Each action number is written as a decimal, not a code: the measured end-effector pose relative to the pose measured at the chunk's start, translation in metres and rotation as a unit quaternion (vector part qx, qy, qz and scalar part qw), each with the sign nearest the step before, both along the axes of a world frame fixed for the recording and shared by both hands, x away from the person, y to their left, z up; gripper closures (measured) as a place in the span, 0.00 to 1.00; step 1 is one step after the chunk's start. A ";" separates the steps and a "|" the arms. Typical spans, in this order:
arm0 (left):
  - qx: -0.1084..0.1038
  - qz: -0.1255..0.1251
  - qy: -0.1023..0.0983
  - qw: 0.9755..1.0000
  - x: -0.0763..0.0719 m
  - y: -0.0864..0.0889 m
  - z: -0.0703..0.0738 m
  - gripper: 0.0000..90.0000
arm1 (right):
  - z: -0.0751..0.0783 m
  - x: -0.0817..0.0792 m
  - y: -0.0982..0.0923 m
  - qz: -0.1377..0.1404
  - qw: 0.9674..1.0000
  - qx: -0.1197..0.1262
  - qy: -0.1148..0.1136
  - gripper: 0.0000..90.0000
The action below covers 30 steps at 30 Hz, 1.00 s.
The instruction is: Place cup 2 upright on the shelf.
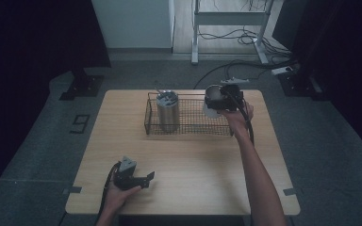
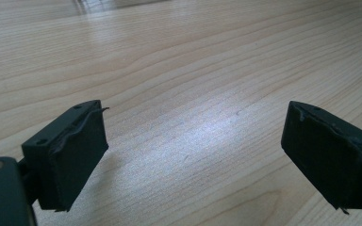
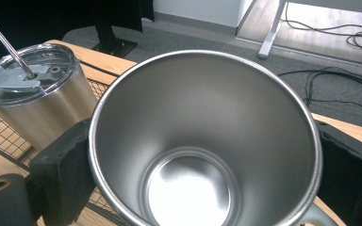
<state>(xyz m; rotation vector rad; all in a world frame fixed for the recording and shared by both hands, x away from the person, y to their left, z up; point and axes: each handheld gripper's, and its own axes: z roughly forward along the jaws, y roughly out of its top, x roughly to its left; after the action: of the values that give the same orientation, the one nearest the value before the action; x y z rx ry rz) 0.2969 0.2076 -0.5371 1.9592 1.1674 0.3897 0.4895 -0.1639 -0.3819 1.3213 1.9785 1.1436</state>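
Observation:
My right gripper (image 1: 219, 101) is shut on an open steel cup (image 1: 211, 100), held above the right end of the wire basket (image 1: 188, 128). In the right gripper view the cup (image 3: 202, 155) sits between the two black pads (image 3: 63, 169), its empty inside facing the camera. A lidded steel tumbler (image 1: 167, 110) with a metal straw stands upright in the basket's left end; it appears as the tumbler (image 3: 33, 101) to the cup's left. My left gripper (image 1: 143, 180) rests low over the table's front left, open, with bare wood between its pads (image 2: 75, 155).
The wooden table (image 1: 188, 160) has free surface between the basket and its front edge. Behind the table are a desk frame (image 1: 228, 21), floor cables (image 1: 235, 68) and black stand feet (image 1: 81, 87).

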 end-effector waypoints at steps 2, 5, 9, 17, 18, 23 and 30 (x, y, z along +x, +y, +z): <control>0.000 0.000 0.000 1.000 0.000 0.000 0.000 0.08 | 0.001 0.003 0.002 0.001 1.000 -0.005 -0.001 0.08; 0.001 0.001 0.001 1.000 0.000 0.001 -0.001 0.08 | 0.002 0.006 0.005 0.004 1.000 -0.007 -0.002 0.08; 0.001 0.000 0.001 1.000 0.000 0.001 -0.001 0.08 | 0.002 0.008 0.009 0.004 1.000 -0.008 -0.004 0.08; 0.001 0.000 0.000 1.000 0.000 0.000 -0.002 0.08 | -0.009 0.017 0.013 0.002 1.000 -0.012 0.009 0.08; 0.001 0.000 0.000 1.000 0.000 0.000 -0.002 0.08 | -0.010 0.018 0.014 0.002 1.000 -0.012 0.011 0.08; 0.001 0.000 0.001 1.000 0.000 0.001 -0.002 0.08 | -0.021 0.023 0.015 0.001 1.000 -0.015 0.020 0.08; 0.003 -0.001 0.002 1.000 0.000 0.001 -0.003 0.08 | -0.031 0.031 0.014 -0.003 0.999 -0.023 0.028 0.08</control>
<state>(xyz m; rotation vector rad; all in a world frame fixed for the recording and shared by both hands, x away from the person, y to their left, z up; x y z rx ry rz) 0.2969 0.2087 -0.5396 1.9672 1.1693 0.3888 0.5209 -0.1497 -0.4133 1.3480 2.0274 1.0616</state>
